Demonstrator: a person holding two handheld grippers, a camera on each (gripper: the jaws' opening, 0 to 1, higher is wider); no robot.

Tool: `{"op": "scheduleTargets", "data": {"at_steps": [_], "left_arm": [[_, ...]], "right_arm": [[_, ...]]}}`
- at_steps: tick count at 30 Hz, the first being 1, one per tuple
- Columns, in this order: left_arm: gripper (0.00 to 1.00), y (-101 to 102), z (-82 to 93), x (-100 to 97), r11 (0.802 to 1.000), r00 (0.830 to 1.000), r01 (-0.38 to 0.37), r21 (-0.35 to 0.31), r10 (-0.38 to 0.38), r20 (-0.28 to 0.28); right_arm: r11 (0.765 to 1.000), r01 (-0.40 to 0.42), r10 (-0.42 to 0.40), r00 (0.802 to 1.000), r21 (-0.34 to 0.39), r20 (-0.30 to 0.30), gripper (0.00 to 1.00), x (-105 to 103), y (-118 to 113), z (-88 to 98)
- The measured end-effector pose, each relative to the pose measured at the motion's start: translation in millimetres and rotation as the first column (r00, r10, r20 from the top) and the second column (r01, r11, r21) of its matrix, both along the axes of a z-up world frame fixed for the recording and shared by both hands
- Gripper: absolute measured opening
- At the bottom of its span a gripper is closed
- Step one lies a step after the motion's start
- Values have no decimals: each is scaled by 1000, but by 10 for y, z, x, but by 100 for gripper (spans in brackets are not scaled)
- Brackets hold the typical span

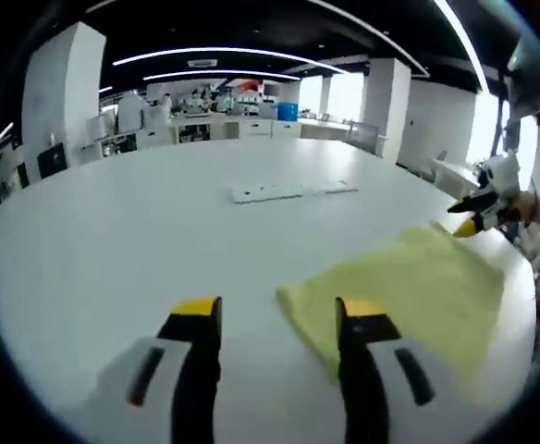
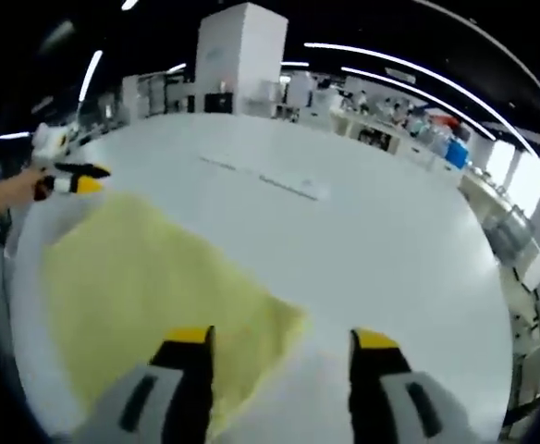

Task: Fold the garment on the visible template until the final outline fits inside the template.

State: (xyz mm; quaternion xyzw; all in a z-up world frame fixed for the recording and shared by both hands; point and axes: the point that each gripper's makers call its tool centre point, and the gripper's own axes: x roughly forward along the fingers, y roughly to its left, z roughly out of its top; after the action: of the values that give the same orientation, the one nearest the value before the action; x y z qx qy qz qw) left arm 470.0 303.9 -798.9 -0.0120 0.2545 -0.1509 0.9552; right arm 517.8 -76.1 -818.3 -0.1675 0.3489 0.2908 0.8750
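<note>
A pale yellow garment (image 1: 409, 287) lies flat on the white table (image 1: 141, 231). Its near corner reaches under the right jaw of my left gripper (image 1: 279, 314), which is open with nothing between its jaws. My right gripper (image 1: 473, 215), held by a hand, hovers at the cloth's far right corner. In the right gripper view the garment (image 2: 150, 277) spreads to the left, one corner lying between the jaws of my open right gripper (image 2: 280, 340). My left gripper (image 2: 85, 178) sits at the cloth's far left corner.
A long white strip (image 1: 293, 191) lies flat on the table beyond the garment, also seen in the right gripper view (image 2: 270, 180). The round table's edge (image 2: 506, 305) curves close on the right. Desks, pillars and equipment stand far behind.
</note>
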Motion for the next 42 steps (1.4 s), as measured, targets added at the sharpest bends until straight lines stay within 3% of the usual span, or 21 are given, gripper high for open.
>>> {"op": "scheduleTargets", "data": {"at_steps": [4, 7, 14, 17, 28, 34, 38, 42], "left_arm": [[56, -78, 42, -200, 999, 999, 36, -4, -36, -2], [59, -99, 78, -337, 998, 999, 40, -46, -40, -1], [60, -180, 126, -680, 997, 998, 66, -41, -66, -9], [59, -199, 114, -792, 996, 997, 79, -44, -79, -14], [51, -358, 6, -1262, 988, 987, 151, -44, -153, -57], [40, -437, -15, -1373, 984, 982, 170, -55, -174, -69], [42, -455, -71, -1431, 983, 980, 180, -41, -183, -84], [39, -505, -114, -1508, 983, 980, 177, -50, -181, -85]], "right_arm": [[1000, -4, 5, 1000, 6, -16, 61, -140, -16, 36], [1000, -5, 6, 999, 30, -33, 62, -285, 12, 87], [999, -33, 33, 999, 16, -33, 61, -521, -34, 180], [999, -44, 45, 998, 18, -37, 61, -715, -47, 241], [998, -34, 39, 995, 59, -87, 59, -1203, -142, 201], [995, -10, 21, 993, 97, -120, 56, -1450, -168, 124], [994, 4, 11, 991, 112, -134, 53, -1545, -189, 61], [989, 9, 13, 989, 146, -147, 44, -1641, -167, 20]]}}
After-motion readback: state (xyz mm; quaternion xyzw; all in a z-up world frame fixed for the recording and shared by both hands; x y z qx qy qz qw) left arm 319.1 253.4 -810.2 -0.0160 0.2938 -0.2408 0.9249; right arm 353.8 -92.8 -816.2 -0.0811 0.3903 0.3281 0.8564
